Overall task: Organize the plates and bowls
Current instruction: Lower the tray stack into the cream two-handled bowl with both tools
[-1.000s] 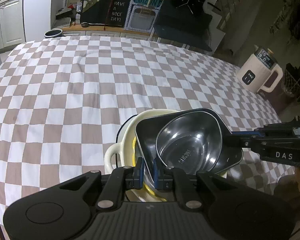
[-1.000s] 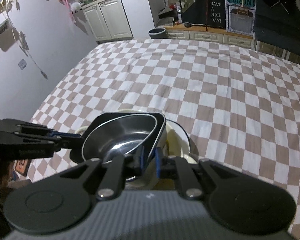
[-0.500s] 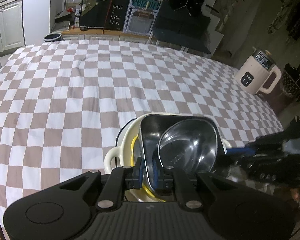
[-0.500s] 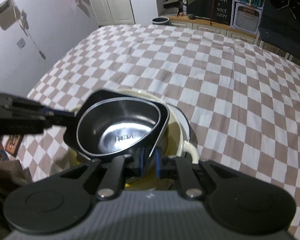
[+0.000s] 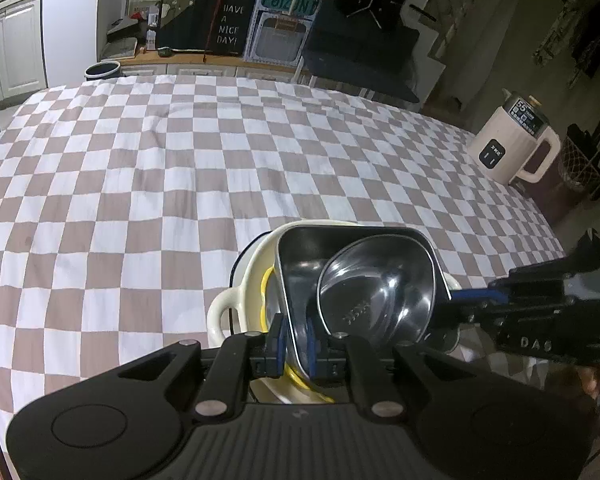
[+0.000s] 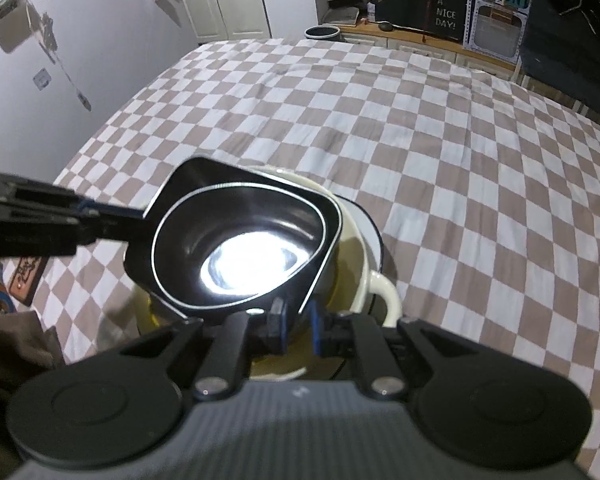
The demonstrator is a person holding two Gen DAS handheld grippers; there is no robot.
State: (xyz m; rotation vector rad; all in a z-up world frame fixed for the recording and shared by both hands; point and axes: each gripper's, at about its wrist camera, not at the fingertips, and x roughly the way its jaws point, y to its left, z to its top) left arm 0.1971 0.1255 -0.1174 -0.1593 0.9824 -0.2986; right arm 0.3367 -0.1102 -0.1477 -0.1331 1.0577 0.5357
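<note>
A black dish (image 5: 300, 256) with rounded corners, a shiny steel bowl (image 5: 374, 300) nested inside it, is held above a cream two-handled pot (image 5: 236, 304) that sits near the front edge of a table draped in a brown-and-white checked cloth (image 5: 148, 184). A yellow rim (image 5: 265, 296) shows inside the pot, under the dish. The left gripper (image 5: 296, 346) has its blue-padded fingers clamped on the dish's near rim, while the right gripper (image 6: 298, 330) pinches the opposite rim (its jaws nearly together on the thin wall), so the dish hangs between the two tools. In the right wrist view the bowl's bottom (image 6: 252, 262) flares white with reflected light. Beyond the table's right side stands a cream electric kettle (image 5: 512, 148), and at the far end a black board reading "HAVE A NICE DAY!" (image 5: 229, 24) leans on a low counter.
</note>
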